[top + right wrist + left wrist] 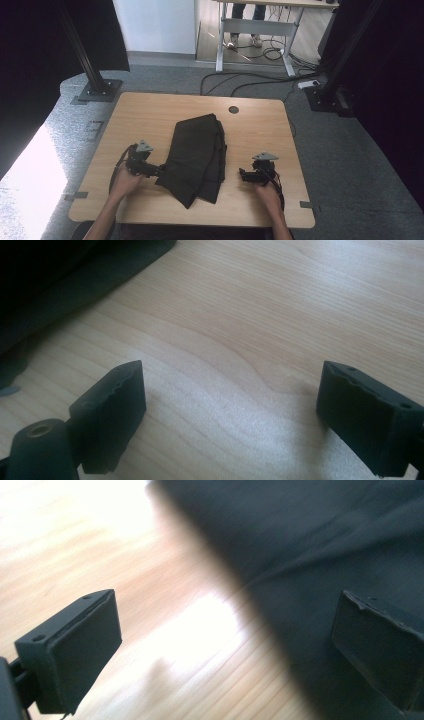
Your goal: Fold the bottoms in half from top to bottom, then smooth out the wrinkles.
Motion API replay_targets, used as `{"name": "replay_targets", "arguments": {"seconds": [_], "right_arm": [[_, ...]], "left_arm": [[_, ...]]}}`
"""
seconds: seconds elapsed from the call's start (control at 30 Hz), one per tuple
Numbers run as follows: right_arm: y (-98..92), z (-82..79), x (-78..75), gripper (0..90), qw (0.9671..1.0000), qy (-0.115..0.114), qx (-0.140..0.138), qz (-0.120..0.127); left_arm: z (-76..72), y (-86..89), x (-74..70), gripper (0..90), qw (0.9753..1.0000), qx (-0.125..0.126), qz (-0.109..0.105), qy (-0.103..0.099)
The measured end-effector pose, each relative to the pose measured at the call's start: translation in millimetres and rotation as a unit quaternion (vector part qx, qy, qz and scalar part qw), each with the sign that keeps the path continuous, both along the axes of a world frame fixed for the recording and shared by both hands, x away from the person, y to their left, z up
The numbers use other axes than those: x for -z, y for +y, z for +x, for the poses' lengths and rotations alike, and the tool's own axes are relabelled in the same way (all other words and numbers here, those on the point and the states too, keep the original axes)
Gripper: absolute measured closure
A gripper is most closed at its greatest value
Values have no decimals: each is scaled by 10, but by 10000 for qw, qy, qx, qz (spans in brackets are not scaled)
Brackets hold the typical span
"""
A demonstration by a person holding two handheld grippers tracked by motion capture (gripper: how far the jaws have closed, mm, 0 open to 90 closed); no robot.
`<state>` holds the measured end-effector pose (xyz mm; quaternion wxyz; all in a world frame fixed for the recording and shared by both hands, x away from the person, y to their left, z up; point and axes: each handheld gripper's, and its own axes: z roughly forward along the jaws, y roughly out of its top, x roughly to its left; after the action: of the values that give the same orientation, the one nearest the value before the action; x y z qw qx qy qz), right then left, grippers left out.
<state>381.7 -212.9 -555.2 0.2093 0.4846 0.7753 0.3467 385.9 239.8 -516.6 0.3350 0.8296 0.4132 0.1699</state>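
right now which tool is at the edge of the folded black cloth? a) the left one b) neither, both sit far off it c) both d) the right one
a: the left tool is at the near left edge of the folded black cloth, its jaws open with one over the fabric, while the right tool is apart from it over bare wooden table.

Folded cloth (197,155) mid-table (260,125); left gripper (159,170) at its left edge, right gripper (242,174) just right, apart.
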Motion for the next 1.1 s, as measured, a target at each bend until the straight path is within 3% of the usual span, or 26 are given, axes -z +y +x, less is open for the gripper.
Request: {"name": "replay_targets", "arguments": {"seconds": [0.07, 0.13, 0.23, 0.27, 0.33, 0.8, 0.9, 1.0, 1.1], "right_arm": [[-4, -16, 1, 122, 10000, -12, -14, -6], [-4, -31, 0, 122, 10000, -3, -6, -1], [-4, -45, 1, 122, 10000, -7, -3, 1], [-4, -47, 1, 122, 10000, -9, -3, 1], [-5, -50, 2, 122, 10000, -13, -9, -4], [-14, -61, -4, 126, 10000, 12, -15, 7], [26, -90, -50, 135, 9999, 75, -81, 55], [117, -174, -114, 134, 9996, 77, -263, 79], [229, -270, -173, 134, 9989, 47, -420, 181]], "left_arm": [[-19, 144, 125, 0, 9996, -159, 223, 39], [-24, 226, 220, 0, 9992, -234, 292, 113], [-18, 267, 282, 0, 9992, -194, 315, 131], [-11, 282, 307, 0, 9996, -150, 184, 142], [2, 292, 312, 0, 9996, -134, 103, 240], [21, 302, 308, 0, 9996, -100, 116, 244], [137, 296, 223, 0, 9995, -160, 229, 139], [334, 249, 64, 0, 9998, -134, 90, 67], [571, 101, -94, 0, 9996, -47, 254, -58]]}}
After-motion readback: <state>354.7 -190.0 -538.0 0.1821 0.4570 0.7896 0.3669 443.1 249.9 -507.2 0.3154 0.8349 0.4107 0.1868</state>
